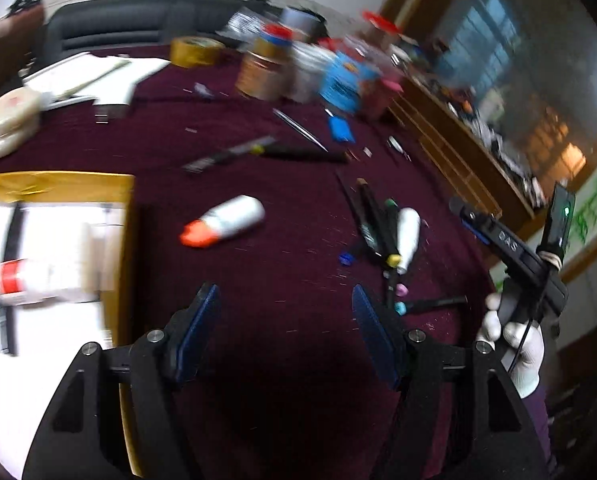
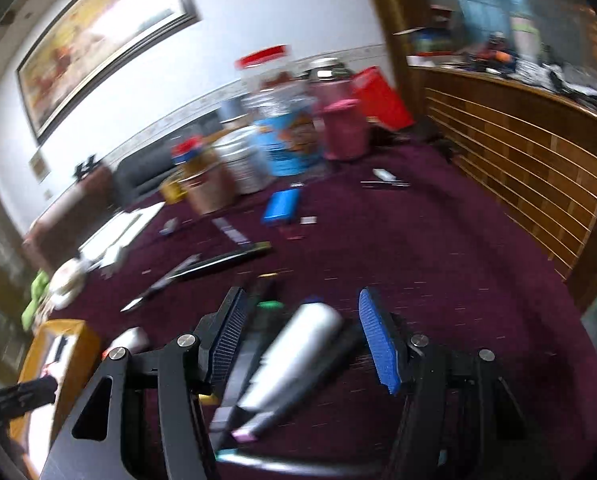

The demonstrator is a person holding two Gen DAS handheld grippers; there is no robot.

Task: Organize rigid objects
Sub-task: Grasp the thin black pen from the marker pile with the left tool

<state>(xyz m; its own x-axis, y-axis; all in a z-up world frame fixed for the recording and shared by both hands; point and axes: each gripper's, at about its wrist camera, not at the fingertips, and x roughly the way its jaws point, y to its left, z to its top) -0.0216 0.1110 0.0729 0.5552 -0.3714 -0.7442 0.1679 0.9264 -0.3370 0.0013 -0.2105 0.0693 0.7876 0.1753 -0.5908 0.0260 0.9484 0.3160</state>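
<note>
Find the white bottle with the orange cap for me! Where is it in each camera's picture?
Left wrist view: the white bottle with the orange cap lies on the maroon cloth, left of centre, beyond the gripper.
Right wrist view: low at the left edge, blurred, cap barely showing.
Shared landmark: the yellow box beside it.

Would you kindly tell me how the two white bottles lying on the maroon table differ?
The orange-capped bottle lies alone in open space; the other white bottle lies against a bundle of markers. The first lies slanted across the view, the second nearly along it. No orange cap shows on the second. Both lie on their sides.
</note>
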